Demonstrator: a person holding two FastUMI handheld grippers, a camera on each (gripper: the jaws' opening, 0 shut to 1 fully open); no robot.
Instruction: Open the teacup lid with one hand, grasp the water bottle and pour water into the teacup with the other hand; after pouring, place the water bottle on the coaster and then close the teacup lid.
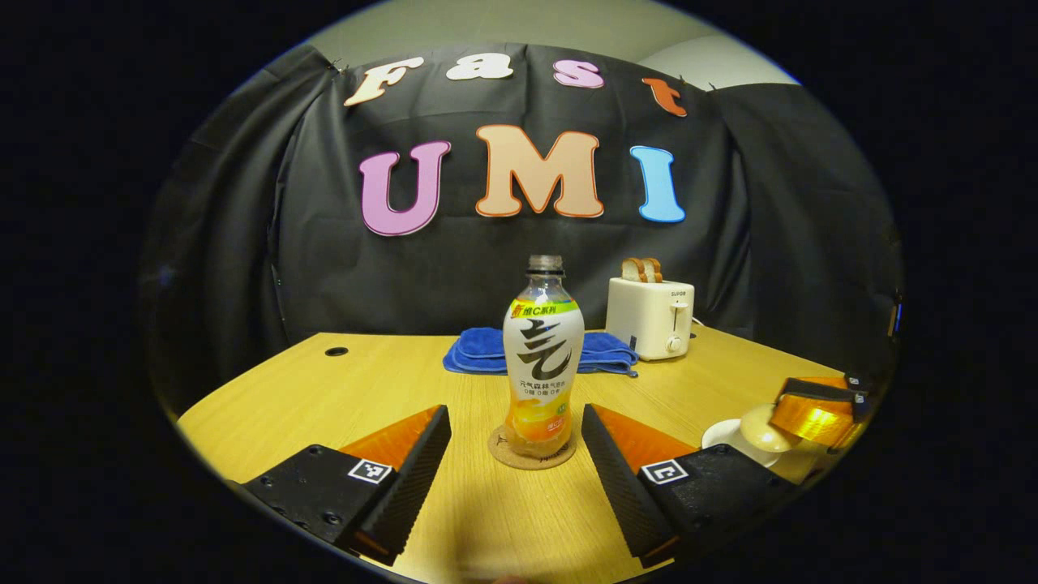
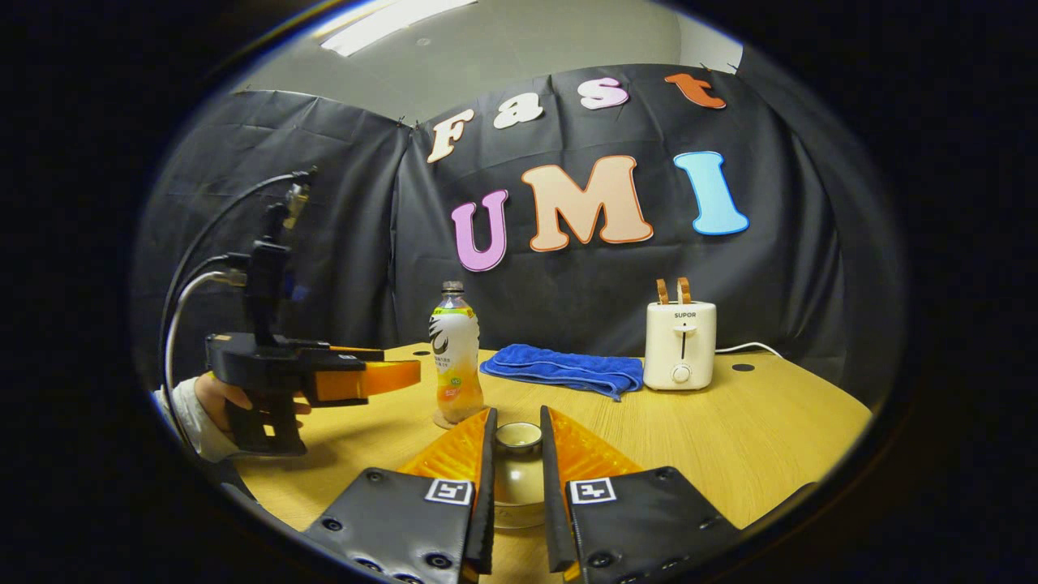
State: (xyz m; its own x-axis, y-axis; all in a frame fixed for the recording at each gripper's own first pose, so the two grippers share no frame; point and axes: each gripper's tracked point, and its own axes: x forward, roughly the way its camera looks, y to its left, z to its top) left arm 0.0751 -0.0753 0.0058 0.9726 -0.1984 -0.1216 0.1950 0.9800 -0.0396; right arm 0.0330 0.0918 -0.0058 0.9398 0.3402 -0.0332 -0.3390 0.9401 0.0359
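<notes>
Water bottle point(image 1: 542, 365) stands upright on its coaster point(image 1: 531, 451) on the counter point(image 1: 324, 389), between my left tool's point(image 1: 516, 462) spread, empty fingers, so pouring looks finished. My right tool point(image 2: 517, 470) is clenched on the teacup lid point(image 2: 519, 438), which sits low over the teacup point(image 1: 734, 434) at the near right. I judge only seating the lid and letting go remains.
</notes>
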